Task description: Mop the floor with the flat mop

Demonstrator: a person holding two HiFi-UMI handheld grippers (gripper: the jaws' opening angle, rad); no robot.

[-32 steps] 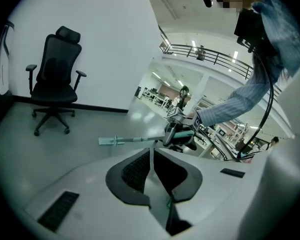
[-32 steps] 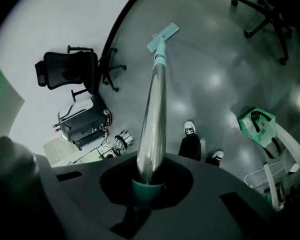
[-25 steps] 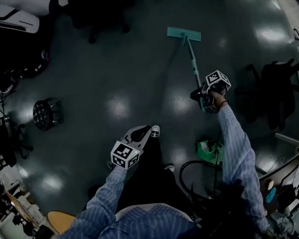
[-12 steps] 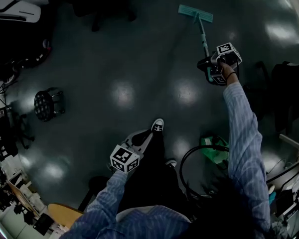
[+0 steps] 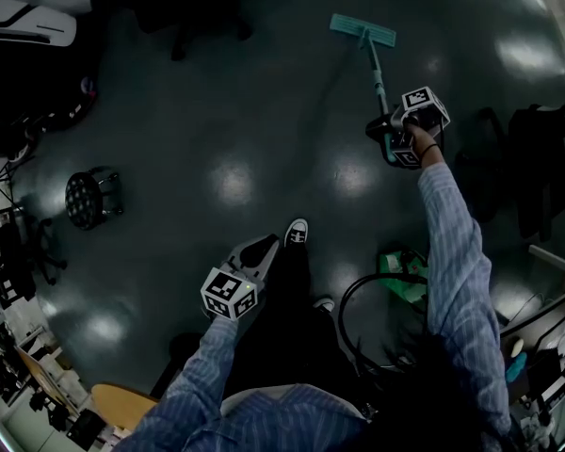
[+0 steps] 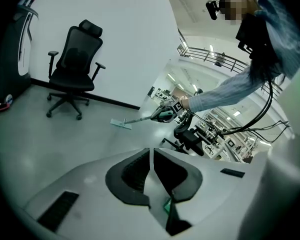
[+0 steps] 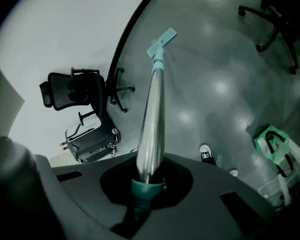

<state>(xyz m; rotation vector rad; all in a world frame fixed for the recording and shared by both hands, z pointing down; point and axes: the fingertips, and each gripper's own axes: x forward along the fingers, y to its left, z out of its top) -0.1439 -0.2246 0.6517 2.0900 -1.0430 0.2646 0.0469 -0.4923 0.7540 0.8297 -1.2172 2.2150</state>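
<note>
Flat mop (image 5: pixel 363 30) pushed farther out over open floor (image 5: pixel 217 111).

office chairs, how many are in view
2. One office chair stands by the white wall; a second chair stands right of the right claw. Others may hide in the dark edges.

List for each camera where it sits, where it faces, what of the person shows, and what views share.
Head view: on the person's head, facing steeply down at the floor; shows sleeves, legs, left tongs, right tongs.
Left gripper view: on the left tongs, facing across the floor toward an office chair; shows the person's right sleeve.
Right gripper view: on the right tongs, facing down the gripped flat mop handle; shows a shoe.
Shared: all three show the mop head.
</note>
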